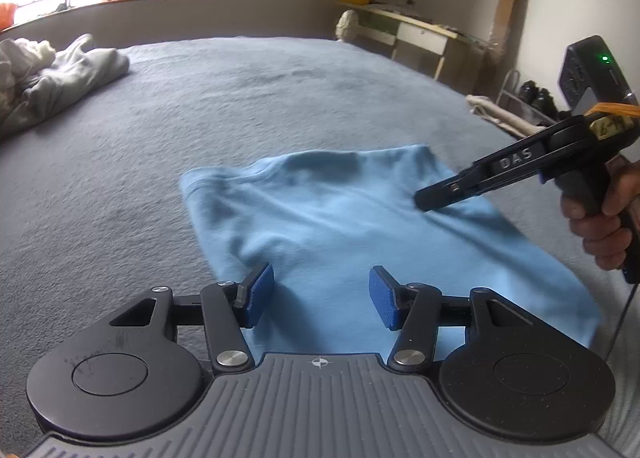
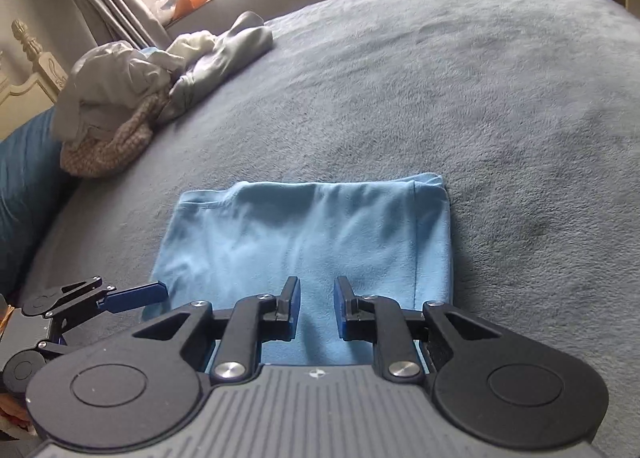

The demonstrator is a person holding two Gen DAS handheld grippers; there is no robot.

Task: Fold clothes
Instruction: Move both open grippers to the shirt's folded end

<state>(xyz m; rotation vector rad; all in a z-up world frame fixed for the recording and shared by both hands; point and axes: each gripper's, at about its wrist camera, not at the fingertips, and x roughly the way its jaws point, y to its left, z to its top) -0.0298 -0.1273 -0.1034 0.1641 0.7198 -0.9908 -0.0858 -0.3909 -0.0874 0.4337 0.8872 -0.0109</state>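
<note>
Two grippers are hovering over the folded light-blue cotton garment point(image 2: 308, 242), which is lying flat on the grey fleece bed cover point(image 2: 500, 98) near me. I am holding the left gripper point(image 1: 322, 296) at its near-left edge, jaws spread with nothing between them. I am keeping the right gripper point(image 2: 317, 308) above the near edge, jaws narrowly apart, pinching nothing. One heap of crumpled grey clothes point(image 2: 132, 94) is sitting far left.

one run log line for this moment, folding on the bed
stage: mid-fold | item: light blue garment folded flat on grey blanket | left gripper: open, empty | right gripper: narrowly open, empty | pending: clothes pile
</note>
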